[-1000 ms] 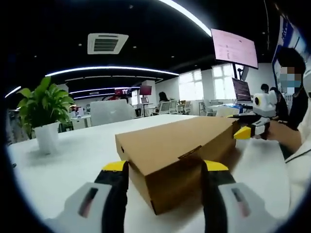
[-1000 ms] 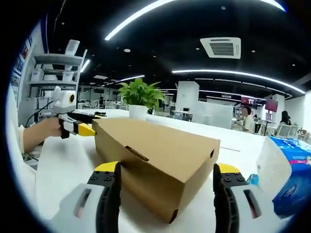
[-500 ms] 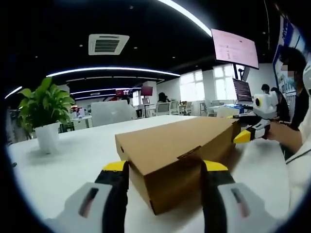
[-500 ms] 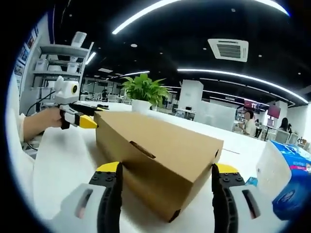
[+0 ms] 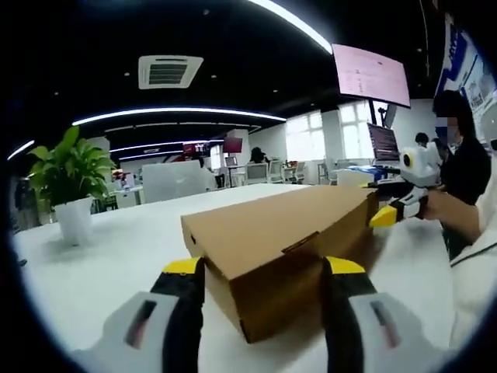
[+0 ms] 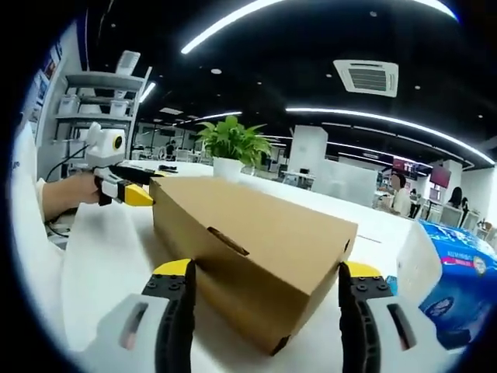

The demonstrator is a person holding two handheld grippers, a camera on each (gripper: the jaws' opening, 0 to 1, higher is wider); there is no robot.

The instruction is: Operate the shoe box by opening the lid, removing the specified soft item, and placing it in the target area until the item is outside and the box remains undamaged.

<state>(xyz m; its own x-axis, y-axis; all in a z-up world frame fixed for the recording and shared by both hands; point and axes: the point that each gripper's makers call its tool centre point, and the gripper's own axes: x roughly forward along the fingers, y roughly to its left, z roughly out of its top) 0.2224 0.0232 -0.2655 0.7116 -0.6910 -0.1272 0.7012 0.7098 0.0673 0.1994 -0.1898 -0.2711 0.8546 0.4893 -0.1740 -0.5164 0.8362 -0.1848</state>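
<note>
left tongs (image 5: 264, 272) jaws spread, right tongs (image 6: 265, 276) jaws spread

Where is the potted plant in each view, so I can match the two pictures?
Left gripper view: the potted plant stands at the left edge, left of the shoe box.
Right gripper view: it stands at upper centre, behind the box's far end.
Shared landmark: the closed cardboard shoe box on the white table.
</note>
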